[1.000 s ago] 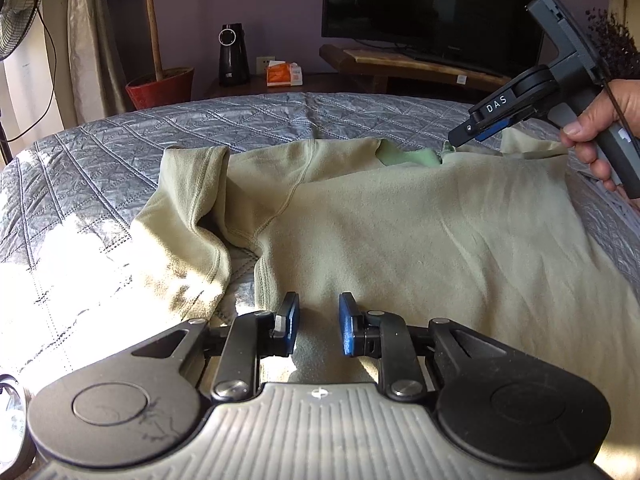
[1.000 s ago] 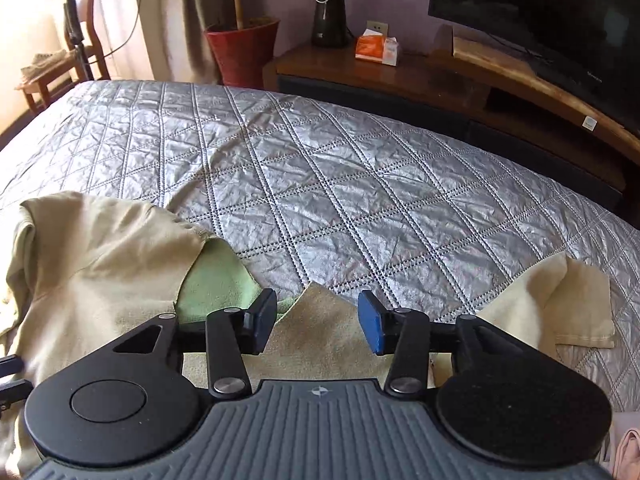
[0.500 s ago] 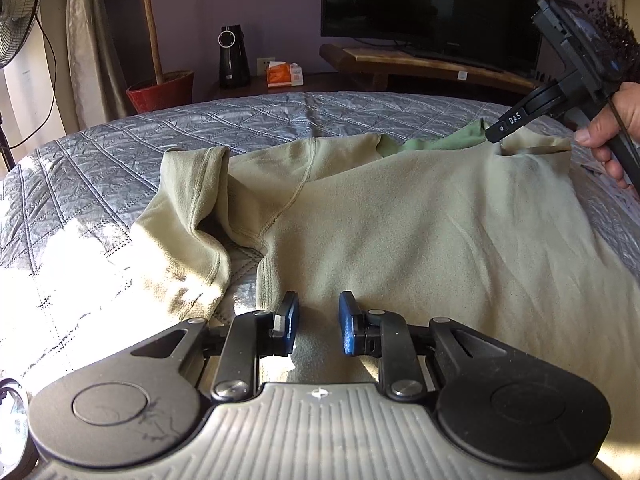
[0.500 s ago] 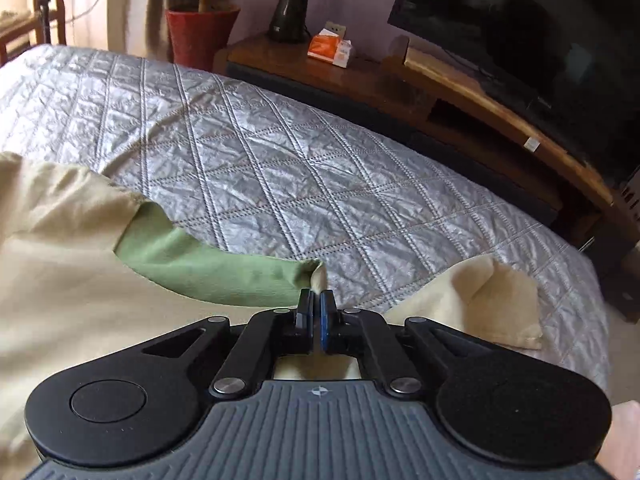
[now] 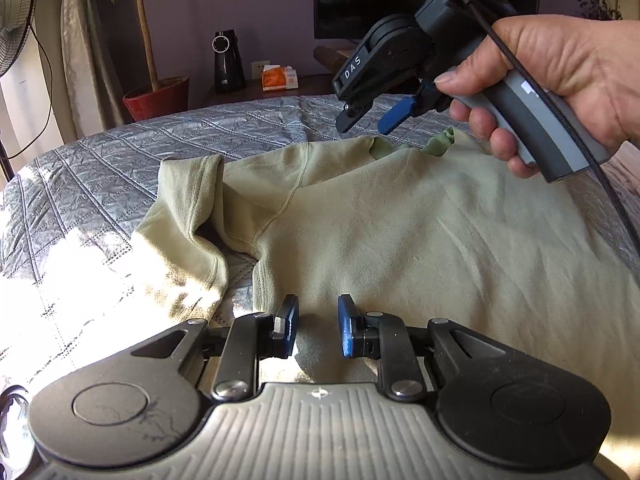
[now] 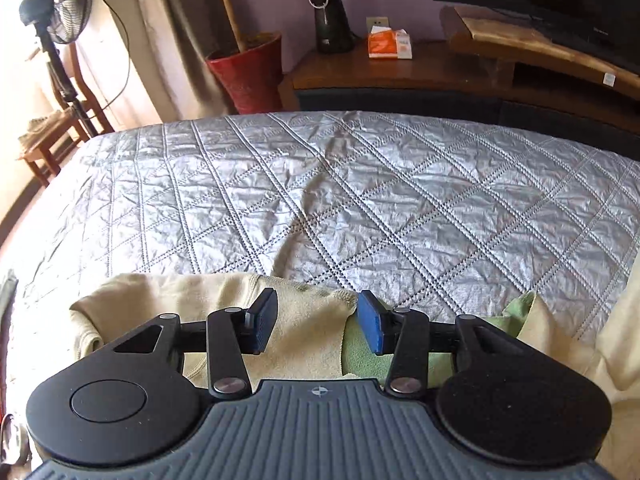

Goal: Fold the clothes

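My left gripper (image 5: 318,330) sits low over the near hem of the sweatshirt (image 5: 420,232), its blue pads a narrow gap apart with cloth lying under and between them; whether they pinch it I cannot tell, and nothing about them differs from a second ago. My right gripper (image 6: 316,326) has just been opening: half a second back its pads were pressed together on the green lining at the collar, and now they stand well apart with nothing clamped, the pale fabric and the green lining (image 6: 362,354) lying loose below them. It has also swung across, so the collar edge that was at its tips is now off to its right. The sweatshirt lies spread on the grey quilted bedspread (image 6: 360,200), one sleeve (image 5: 188,216) folded in on the left side, the neck opening at the far end. Only the left camera shows my right hand (image 5: 560,80) gripping the handle, lifted clear above the neck opening, and the cable trailing from it. Only the right camera shows the far bedspread bare up to the wooden TV stand (image 6: 520,60), the red plant pot (image 6: 252,76) and the fan (image 6: 64,4)
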### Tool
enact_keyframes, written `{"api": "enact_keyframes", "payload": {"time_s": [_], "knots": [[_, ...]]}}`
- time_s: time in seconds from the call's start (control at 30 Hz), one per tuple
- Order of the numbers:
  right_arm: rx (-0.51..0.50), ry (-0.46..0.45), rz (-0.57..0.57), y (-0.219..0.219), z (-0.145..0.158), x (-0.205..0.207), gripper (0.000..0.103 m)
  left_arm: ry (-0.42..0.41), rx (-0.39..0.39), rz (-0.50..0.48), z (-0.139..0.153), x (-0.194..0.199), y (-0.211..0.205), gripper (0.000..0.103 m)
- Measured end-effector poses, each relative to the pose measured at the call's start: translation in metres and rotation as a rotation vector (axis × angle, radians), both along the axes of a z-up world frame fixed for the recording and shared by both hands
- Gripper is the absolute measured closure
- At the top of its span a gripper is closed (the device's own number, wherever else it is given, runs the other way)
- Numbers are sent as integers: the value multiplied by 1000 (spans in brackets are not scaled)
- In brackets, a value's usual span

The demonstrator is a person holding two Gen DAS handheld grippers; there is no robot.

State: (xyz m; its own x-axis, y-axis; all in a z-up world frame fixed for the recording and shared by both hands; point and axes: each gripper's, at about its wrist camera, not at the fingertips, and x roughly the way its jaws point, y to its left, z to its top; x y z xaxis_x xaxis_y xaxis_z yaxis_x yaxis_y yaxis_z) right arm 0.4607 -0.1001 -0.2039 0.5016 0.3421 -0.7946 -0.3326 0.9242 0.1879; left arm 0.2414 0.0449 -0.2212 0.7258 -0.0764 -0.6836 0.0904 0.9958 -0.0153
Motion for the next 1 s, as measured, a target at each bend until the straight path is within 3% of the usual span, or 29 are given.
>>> {"api": "enact_keyframes", "payload": {"time_s": [0.1,0.27,0.3,0.33,0.4,0.5,0.57,0.63,0.73,0.8,0.9,0.97,1.0], "knots": [[-57,-26,50,20,-12,0,53,-17,-44,26,7,0,9,82],[-138,-79,127,52,-19,-2,48,-20,-49,47,10,0,12,83],[-153,-88,137,57,-20,-2,51,-10,-45,48,10,0,12,83],[-164,-107,146,62,-20,-3,69,-1,-42,48,9,1,12,83],[-180,-149,171,70,-17,-5,95,15,-32,48,7,1,12,83],[-135,-257,233,80,-4,-16,100,24,-18,46,5,0,11,83],[-67,-337,255,79,9,-23,88,37,3,46,2,-1,10,83],[-74,-333,189,60,18,-24,69,31,2,50,3,-2,12,83],[-73,-323,67,20,30,-27,68,11,3,41,6,-5,12,83],[-114,-304,-75,-26,33,-31,62,3,10,22,8,-7,8,83],[-315,-320,-144,-70,27,-48,63,-7,10,-8,10,-10,1,83],[-368,-338,-219,-97,25,-62,51,-4,16,-17,8,-10,-3,83],[-352,-348,-297,-116,26,-66,33,-2,20,-22,8,-10,-4,83]]}}
